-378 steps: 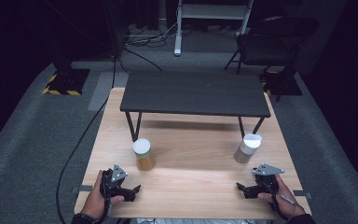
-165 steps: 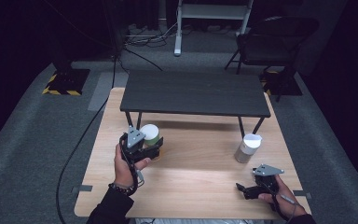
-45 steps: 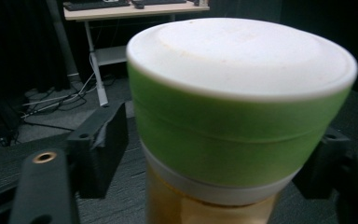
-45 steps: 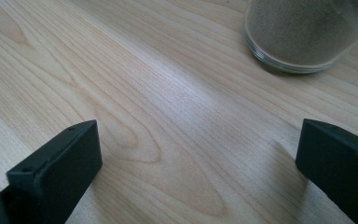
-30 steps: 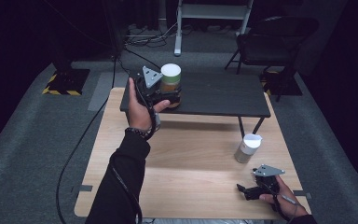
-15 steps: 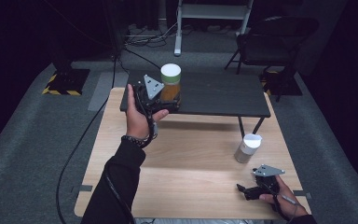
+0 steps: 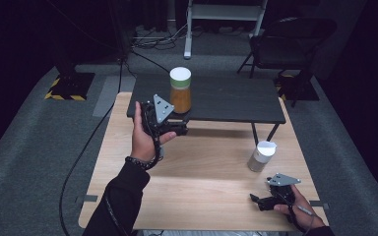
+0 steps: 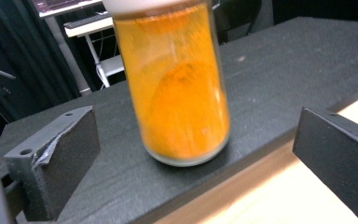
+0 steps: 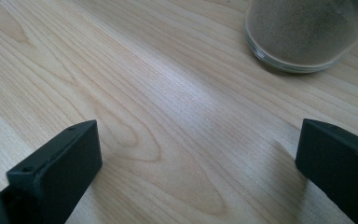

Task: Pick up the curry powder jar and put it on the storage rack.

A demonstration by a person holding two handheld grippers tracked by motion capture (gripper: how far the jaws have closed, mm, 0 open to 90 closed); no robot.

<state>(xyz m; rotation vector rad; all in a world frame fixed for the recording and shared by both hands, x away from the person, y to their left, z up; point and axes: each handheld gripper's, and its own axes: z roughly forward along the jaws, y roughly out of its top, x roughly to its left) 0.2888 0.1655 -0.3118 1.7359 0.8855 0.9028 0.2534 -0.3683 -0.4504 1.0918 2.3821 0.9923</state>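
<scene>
1. Orange jar point(image 7: 180, 91) with its white lid stands upright on the black shelf point(image 7: 226, 98), near the front edge at its left part, which I judge lets my left hand reach it easily.
2. My left gripper point(image 7: 170, 129) hovers just in front of it, apart from the glass; in the left gripper view the jaws are spread wide on both sides of the jar point(image 8: 175, 84) and touch nothing.
3. My right gripper point(image 7: 262, 201) rests low on the wooden table point(image 7: 197, 182), jaws wide and empty.
4. Just ahead of it stands the grey jar point(image 7: 262, 156), whose bottom also shows in the right gripper view point(image 9: 303, 32); I judge this one is next.
</scene>
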